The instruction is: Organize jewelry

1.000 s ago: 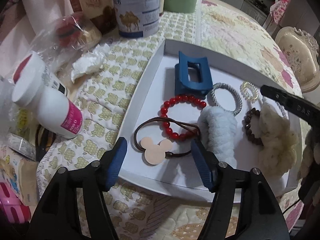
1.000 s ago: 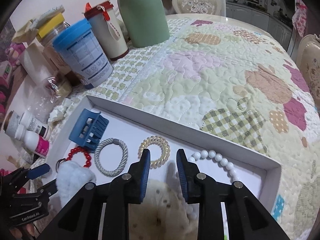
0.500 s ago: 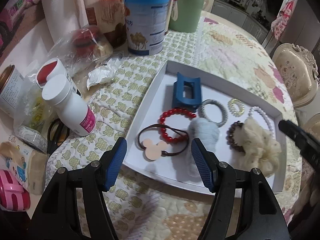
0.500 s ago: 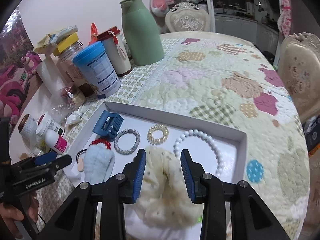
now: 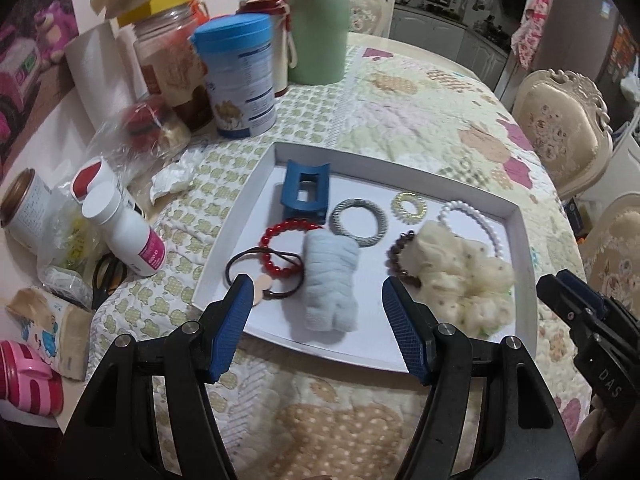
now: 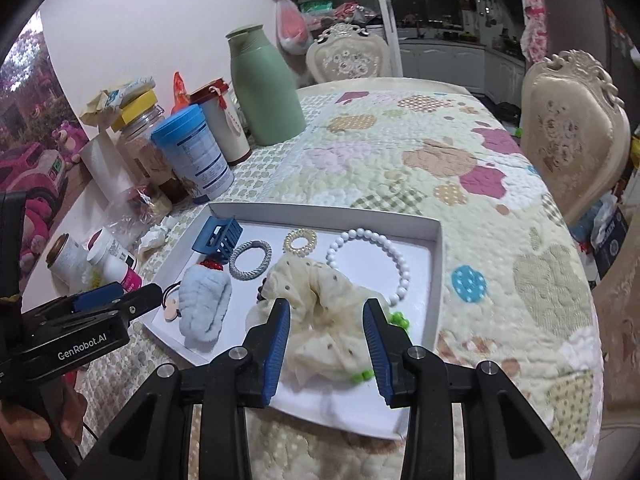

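A white tray (image 5: 520,240) (image 6: 436,264) on the quilted table holds a blue claw clip (image 5: 304,192), a red bead bracelet (image 5: 280,248), a grey hair tie (image 5: 359,222), a gold spiral tie (image 6: 300,241), a white pearl bracelet (image 6: 384,256), a brown bead bracelet (image 5: 396,256), a light blue fluffy scrunchie (image 5: 328,280) and a cream scrunchie (image 6: 320,312). My left gripper (image 5: 317,284) hovers open above the tray's near edge. My right gripper (image 6: 327,306) is open above the cream scrunchie, which lies loose in the tray. Neither holds anything.
Left of the tray stand a blue-lidded can (image 5: 240,80), a green flask (image 5: 316,20), jars, a paper roll, pill bottles (image 5: 124,232) and scissors (image 5: 106,276). Ornate chairs (image 6: 572,140) ring the table's far and right sides. Open quilt (image 6: 400,160) lies beyond the tray.
Both grippers have pulled back and up from the tray, so more of the table shows. The right jaws have spread wider, and the cream scrunchie stays in the tray.
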`<state>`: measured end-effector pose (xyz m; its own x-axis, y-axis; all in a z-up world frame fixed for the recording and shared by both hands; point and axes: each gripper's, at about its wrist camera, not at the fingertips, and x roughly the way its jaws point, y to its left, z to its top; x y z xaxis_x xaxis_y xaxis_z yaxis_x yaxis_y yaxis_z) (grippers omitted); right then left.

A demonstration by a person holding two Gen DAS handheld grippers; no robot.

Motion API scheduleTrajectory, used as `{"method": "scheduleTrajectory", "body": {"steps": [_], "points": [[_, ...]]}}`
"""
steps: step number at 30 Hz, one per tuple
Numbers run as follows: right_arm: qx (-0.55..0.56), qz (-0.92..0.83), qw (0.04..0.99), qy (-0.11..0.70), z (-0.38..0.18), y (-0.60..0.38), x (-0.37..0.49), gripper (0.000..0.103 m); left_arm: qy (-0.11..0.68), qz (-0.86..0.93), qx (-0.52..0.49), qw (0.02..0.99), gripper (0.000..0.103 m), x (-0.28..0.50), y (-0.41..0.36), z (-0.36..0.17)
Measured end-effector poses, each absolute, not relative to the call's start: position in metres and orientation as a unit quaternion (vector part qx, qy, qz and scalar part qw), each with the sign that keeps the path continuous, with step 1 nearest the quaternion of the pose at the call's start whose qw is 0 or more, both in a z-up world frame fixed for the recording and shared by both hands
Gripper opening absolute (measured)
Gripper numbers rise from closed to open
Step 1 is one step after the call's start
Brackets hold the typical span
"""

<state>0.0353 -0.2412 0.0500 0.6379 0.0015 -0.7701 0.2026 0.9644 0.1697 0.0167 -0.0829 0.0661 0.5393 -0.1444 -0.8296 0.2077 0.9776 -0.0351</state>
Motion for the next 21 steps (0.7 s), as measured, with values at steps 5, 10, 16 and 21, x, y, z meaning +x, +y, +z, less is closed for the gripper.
{"method": "scheduleTrajectory", "body": {"steps": [5,10,16,21], "points": [[0.121,-0.067,0.9,0.414,0.054,-0.245,0.021,0.036,0.46,-0.104,0.044,0.881,0.067,0.009,-0.093,0.071],[0.117,-0.073,0.9,0.414,0.056,-0.245,0.015,0.036,0.452,-0.103,0.048,0.885,0.067,0.002,-0.096,0.076],[0.11,-0.075,0.9,0.415,0.057,-0.241,0.012,0.036,0.443,-0.1,0.053,0.889,0.067,-0.002,-0.096,0.079],[0.102,-0.075,0.901,0.414,0.058,-0.238,0.012,0.036,0.443,-0.097,0.054,0.889,0.067,-0.003,-0.095,0.079]]}}
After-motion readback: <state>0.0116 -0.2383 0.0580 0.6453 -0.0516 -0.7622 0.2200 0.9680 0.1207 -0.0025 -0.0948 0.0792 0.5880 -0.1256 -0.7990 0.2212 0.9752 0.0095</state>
